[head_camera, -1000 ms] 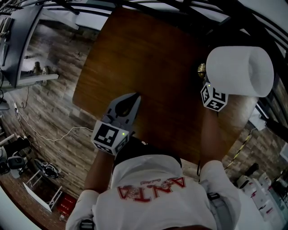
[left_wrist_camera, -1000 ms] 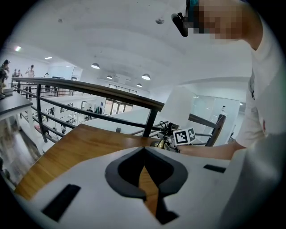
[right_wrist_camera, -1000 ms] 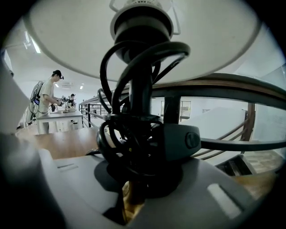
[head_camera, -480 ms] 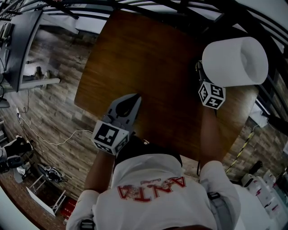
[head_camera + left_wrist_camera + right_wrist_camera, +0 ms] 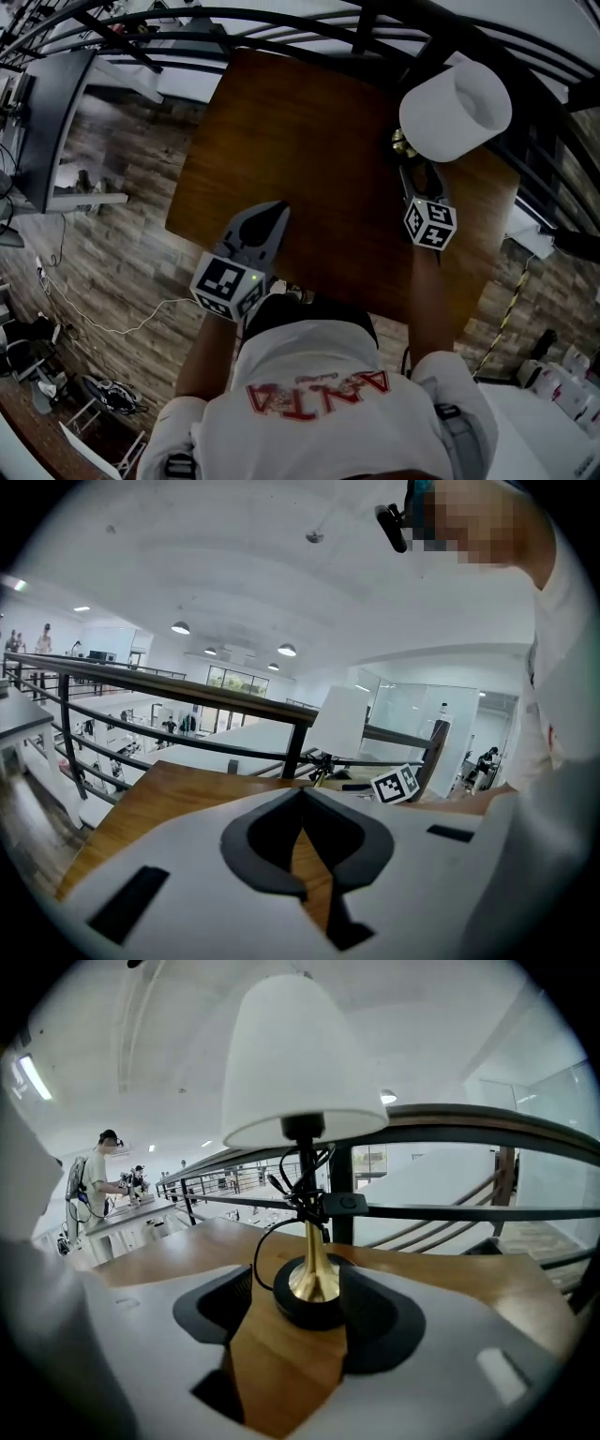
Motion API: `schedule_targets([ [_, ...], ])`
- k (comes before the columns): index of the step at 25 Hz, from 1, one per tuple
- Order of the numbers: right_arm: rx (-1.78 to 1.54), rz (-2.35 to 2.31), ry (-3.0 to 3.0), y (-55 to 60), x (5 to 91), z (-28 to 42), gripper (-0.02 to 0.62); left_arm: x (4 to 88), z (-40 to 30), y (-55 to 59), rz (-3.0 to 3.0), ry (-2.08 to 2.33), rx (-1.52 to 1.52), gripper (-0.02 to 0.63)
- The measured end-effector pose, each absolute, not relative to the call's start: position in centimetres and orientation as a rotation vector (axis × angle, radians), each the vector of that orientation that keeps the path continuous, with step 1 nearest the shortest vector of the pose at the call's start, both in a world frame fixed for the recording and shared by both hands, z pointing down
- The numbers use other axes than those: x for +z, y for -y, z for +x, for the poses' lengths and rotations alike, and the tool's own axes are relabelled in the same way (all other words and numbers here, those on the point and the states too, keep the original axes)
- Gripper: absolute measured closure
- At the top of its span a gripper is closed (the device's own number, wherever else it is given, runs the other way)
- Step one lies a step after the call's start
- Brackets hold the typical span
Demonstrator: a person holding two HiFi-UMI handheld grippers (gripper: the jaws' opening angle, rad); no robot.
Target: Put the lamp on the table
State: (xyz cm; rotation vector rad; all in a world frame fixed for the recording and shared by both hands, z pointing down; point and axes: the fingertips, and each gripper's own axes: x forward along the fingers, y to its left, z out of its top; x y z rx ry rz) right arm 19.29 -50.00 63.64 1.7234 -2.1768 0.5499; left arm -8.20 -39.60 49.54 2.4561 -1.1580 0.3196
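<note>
The lamp stands upright at the far right corner of the brown wooden table (image 5: pixel 309 141), with its white shade (image 5: pixel 455 111) over a brass stem and a round black base (image 5: pixel 309 1305). My right gripper (image 5: pixel 412 169) points at it. Its jaws have just been opening and now stand open on either side of the base (image 5: pixel 309 1288), with the pads off it. A black cord loops round the stem. My left gripper (image 5: pixel 281 208) is shut on nothing above the table's near left part, tips together (image 5: pixel 300 797). The left gripper view shows the shade (image 5: pixel 339 722) at the far side.
A black metal railing (image 5: pixel 281 28) runs along the table's far edge, right behind the lamp. Wooden floor (image 5: pixel 112 244) with a loose cable lies to the left, below the table's edge. A person (image 5: pixel 94 1171) stands far off in the right gripper view.
The right gripper has drawn back from the lamp toward me, so its jaws now show below the shade. The shade, tilted before, now stands upright. The left gripper has barely shifted.
</note>
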Motion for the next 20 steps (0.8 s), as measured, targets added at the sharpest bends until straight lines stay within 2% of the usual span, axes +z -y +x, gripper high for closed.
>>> schedule_targets([
  [2, 0.559, 1.726, 2.184, 48.3, 62.6, 18.7, 0.325, 48.3, -8.5, 39.3, 2.486, 1.151, 0.300, 0.597],
  [6, 0.564, 1.752, 2.210, 44.7, 60.2, 17.4, 0.394, 45.6, -8.2, 38.5, 2.550, 1.128, 0.253, 0.597],
  [10, 0.481, 1.880, 2.245, 41.4, 55.6, 17.0, 0.526, 44.0, -7.8, 37.6, 2.611, 1.073, 0.226, 0.597],
  [17, 0.436, 1.963, 2.262, 38.2, 48.7, 16.4, 0.592, 42.2, -8.1, 37.1, 2.674, 1.038, 0.163, 0.597],
  [20, 0.451, 1.967, 2.279, 36.9, 45.9, 16.5, 0.592, 41.2, -7.6, 36.5, 2.711, 1.012, 0.132, 0.597],
])
